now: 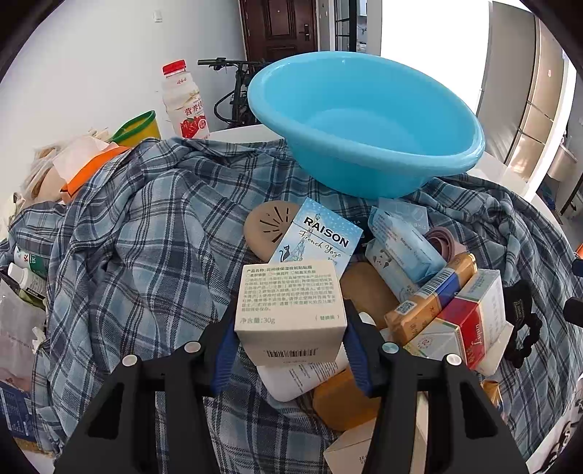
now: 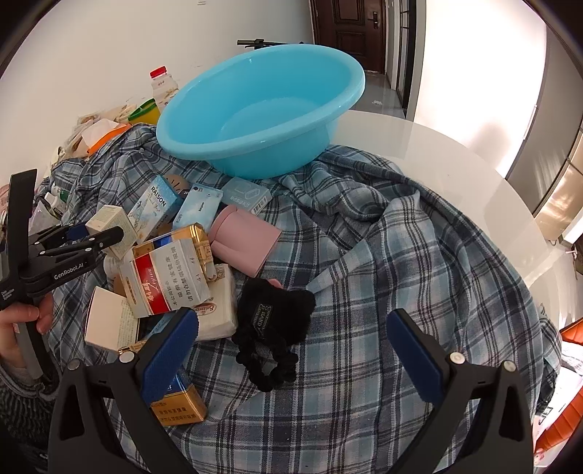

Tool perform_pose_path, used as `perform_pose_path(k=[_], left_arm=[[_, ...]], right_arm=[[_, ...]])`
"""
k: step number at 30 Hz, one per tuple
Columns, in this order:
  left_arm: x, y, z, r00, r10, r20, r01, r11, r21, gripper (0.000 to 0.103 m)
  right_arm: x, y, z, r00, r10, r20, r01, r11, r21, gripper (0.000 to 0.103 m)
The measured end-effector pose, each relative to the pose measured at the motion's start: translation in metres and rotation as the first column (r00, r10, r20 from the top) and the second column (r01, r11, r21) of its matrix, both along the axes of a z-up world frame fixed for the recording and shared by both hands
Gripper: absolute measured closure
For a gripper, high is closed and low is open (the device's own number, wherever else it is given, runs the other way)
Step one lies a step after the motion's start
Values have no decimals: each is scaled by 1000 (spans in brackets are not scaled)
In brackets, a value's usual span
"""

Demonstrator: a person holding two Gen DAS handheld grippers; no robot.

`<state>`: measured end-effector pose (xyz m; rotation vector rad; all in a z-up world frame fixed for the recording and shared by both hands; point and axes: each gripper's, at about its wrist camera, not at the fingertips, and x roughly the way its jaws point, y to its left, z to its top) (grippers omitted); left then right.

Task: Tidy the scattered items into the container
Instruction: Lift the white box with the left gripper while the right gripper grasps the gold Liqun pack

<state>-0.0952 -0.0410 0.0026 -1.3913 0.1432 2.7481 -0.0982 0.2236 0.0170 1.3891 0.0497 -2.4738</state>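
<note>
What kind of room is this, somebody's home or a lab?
Most likely a lived-in home: a dark wooden front door with a lock, a bicycle parked against the wall, and a white round table draped in a plaid shirt, strewn with everyday boxes around a blue plastic basin.

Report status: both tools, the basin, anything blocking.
Left tool shut on cream box, lifted clear of the pile. Right tool open, over black scrunchie. Blue basin empty, on plaid cloth. Path to basin clear.
</note>
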Motion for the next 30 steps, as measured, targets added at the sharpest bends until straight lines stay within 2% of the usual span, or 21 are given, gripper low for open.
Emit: perform_pose_path(k=[4,9,12,15,21,23,26,30], left_arm=[[12,-2,6,997,49,-58,-51,998,-39,48],[34,-2,18,998,27,-60,-26,999,26,48],[45,4,20,997,7,-70,-6,1000,6,48],[46,6,17,998,-5,-65,6,1000,18,48],[49,-1,15,996,38,-77,-37,999,9,48],[52,-6,16,996,46,-81,-45,999,12,48],[56,-10,18,995,51,-82,-52,999,-3,48],[60,-13,20,995,49,-86,-48,999,9,48]], right_arm=[[6,0,-2,1000,3,2,-3,1000,-8,0],[22,0,-4,1000,10,-11,-10,1000,8,0],[32,-9,-1,997,36,-67,-32,997,64,0],[37,-20,-2,991,72,-115,-57,990,130,0],[30,-30,-25,992,81,-95,-60,977,204,0],[29,-30,-32,995,81,-64,-67,979,193,0],[34,-31,-34,996,85,-25,-81,988,128,0],[53,-38,-29,988,153,6,-153,987,46,0]])
